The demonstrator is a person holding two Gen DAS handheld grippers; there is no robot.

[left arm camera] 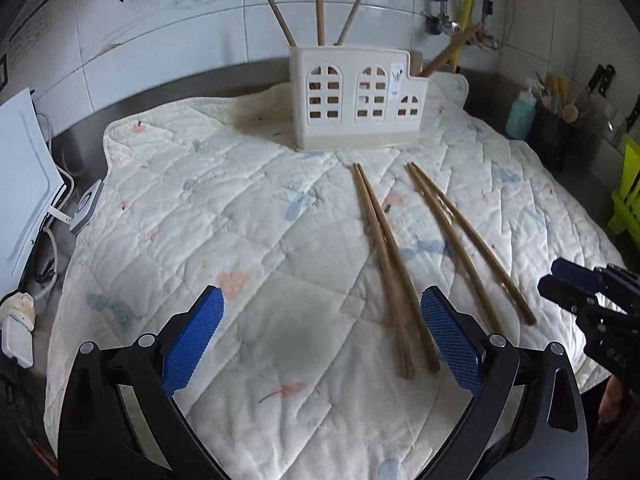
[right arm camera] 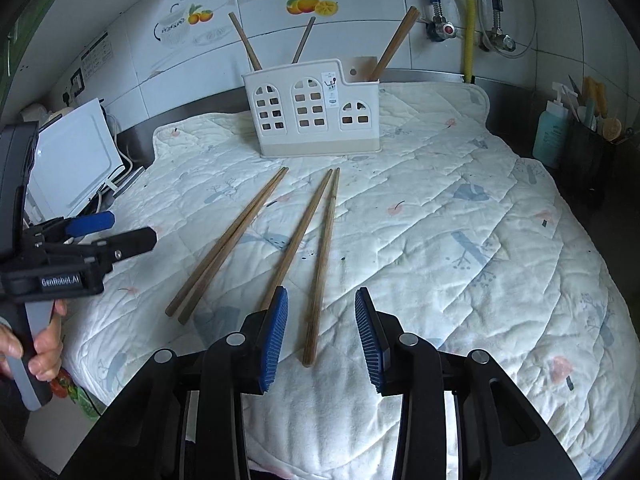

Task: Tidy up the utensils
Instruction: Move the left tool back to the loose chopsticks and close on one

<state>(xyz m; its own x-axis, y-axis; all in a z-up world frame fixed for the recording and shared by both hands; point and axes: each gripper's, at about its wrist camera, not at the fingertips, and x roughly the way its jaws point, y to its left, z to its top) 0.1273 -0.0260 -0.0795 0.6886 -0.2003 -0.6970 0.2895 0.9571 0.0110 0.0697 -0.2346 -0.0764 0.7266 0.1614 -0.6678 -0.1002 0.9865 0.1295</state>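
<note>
A white utensil holder (left arm camera: 358, 98) (right arm camera: 314, 108) with window cut-outs stands at the far side of the quilted mat (left arm camera: 208, 208) (right arm camera: 460, 220) and holds several wooden chopsticks upright. Two pairs of wooden chopsticks lie flat on the mat: a left pair (left arm camera: 390, 276) (right arm camera: 230, 240) and a right pair (left arm camera: 464, 240) (right arm camera: 316, 248). My left gripper (left arm camera: 322, 332) is open and empty above the mat, its right finger beside the left pair's near ends. My right gripper (right arm camera: 322, 332) is open, its fingers either side of the near end of one chopstick of the right pair.
A white appliance (left arm camera: 20, 184) (right arm camera: 76, 156) and cables sit at the mat's left. A teal bottle (left arm camera: 520, 114) (right arm camera: 554, 136) and a dark tool caddy (right arm camera: 590, 152) stand at the right. Pipes and a valve (right arm camera: 440, 30) run on the tiled wall behind.
</note>
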